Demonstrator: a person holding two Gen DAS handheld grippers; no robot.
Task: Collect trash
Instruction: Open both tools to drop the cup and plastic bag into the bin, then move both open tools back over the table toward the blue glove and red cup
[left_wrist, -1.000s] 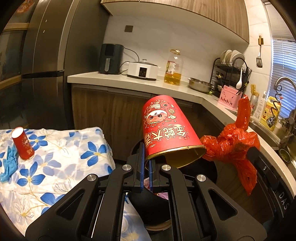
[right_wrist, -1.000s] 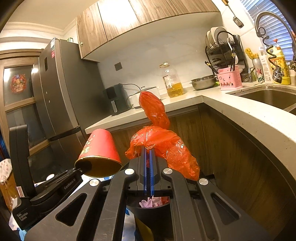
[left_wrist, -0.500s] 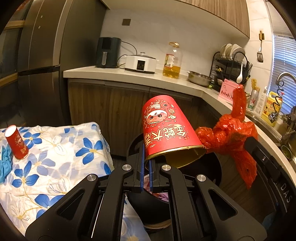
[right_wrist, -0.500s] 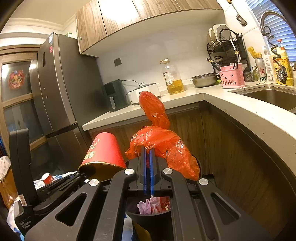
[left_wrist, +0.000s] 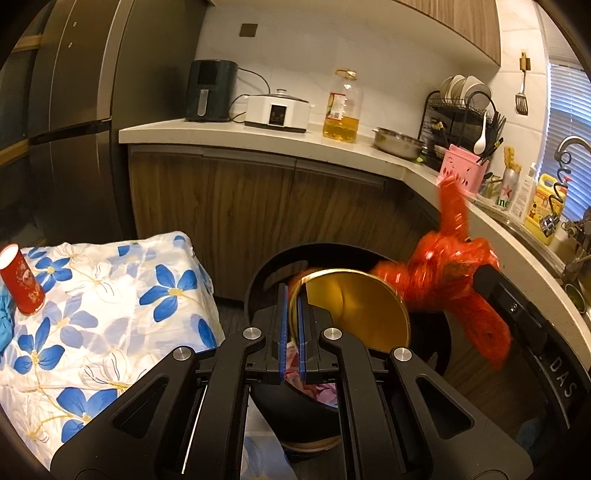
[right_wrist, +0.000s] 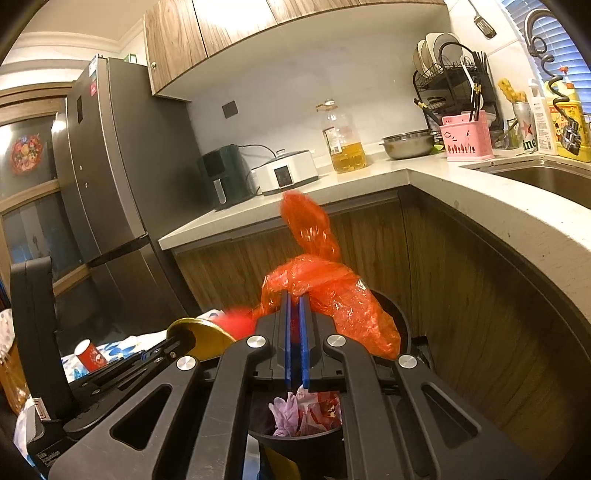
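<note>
- Disposal is the step I judge to be in hand: both claws carry trash and hang over the black bin. From the left wrist view, my left gripper (left_wrist: 290, 334) is nearly closed, its blue pads pinching the rim of the red paper cup (left_wrist: 351, 310), one pad inside the wall and one outside.
- That cup is tipped over, its gold-lined mouth turned back toward the camera, just ahead of the pads and to their right.
- Right below and beyond the left claw sits the bin (left_wrist: 280, 266), with crumpled scraps showing inside it under the pads.
- Off to the right of this claw, the red plastic bag (left_wrist: 447, 273) hangs from my other gripper, blurred, just beside the cup; I cannot tell whether they touch.
- Well off to the left, a second red cup (left_wrist: 21, 284) stands upright on the flowered cloth (left_wrist: 122, 302); I reckon it is trash not yet collected.
- From the right wrist view, my right gripper (right_wrist: 295, 341) is likewise almost shut, pads clamped on a bunched fold of the bag, which billows ahead of and above the tips.
- Directly beneath these pads the bin's mouth shows pale scraps already in it.
- My next move, as I judge it, is to part the jaws over the opening so both items fall inside, taking care that the light bag does not cling to a pad or drift past the rim.
</note>
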